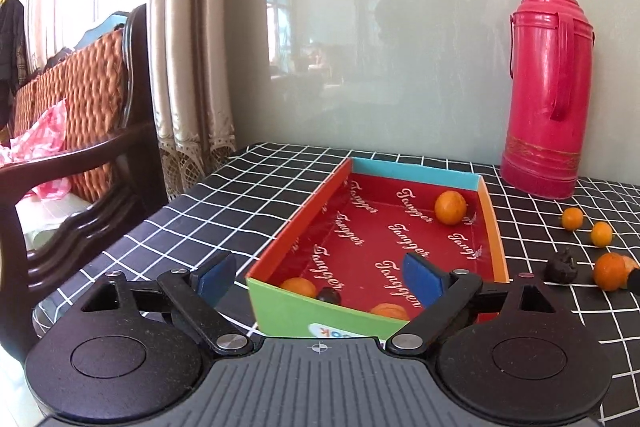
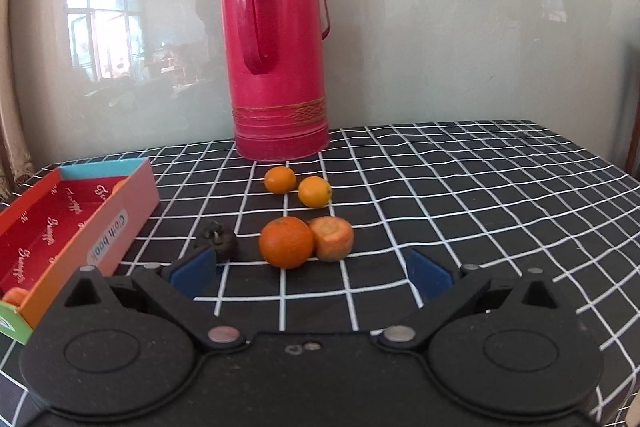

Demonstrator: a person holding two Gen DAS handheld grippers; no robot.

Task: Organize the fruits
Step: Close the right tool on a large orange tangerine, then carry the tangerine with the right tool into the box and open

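A: How far along is the sorting?

B: Partly done, I'd judge. The box (image 1: 280,301) on the checked worktop (image 2: 460,187) already holds a few pieces: an orange fruit (image 1: 451,207) at the far right corner, and along the near wall another orange piece (image 1: 298,287), a small dark fruit (image 1: 329,295) and a third orange piece (image 1: 389,311), half hidden by the box wall.

A: And what's left out?

B: Five things, all on the cloth to the right of the box, in front of the red thermos (image 2: 276,67). Two small orange fruits (image 2: 280,179) sit side by side nearest the thermos. Closer in, a larger orange (image 2: 286,242) touches a carrot stub (image 2: 332,239), and a dark wrinkled fruit (image 2: 218,243) lies between that orange and the box.

A: What about the left gripper (image 1: 322,273)?

B: It hangs over the near end of the box, jaws spread wide and empty. One blue pad is outside the box's left wall, the other over the red lining. Nothing sits between the pads.

A: The right gripper (image 2: 312,269)?

B: Also released, jaws wide, holding nothing. It points at the loose group. The large orange lies just ahead of the gap, not yet between the pads, and the left pad overlaps the dark fruit; whether it touches, I cannot tell.
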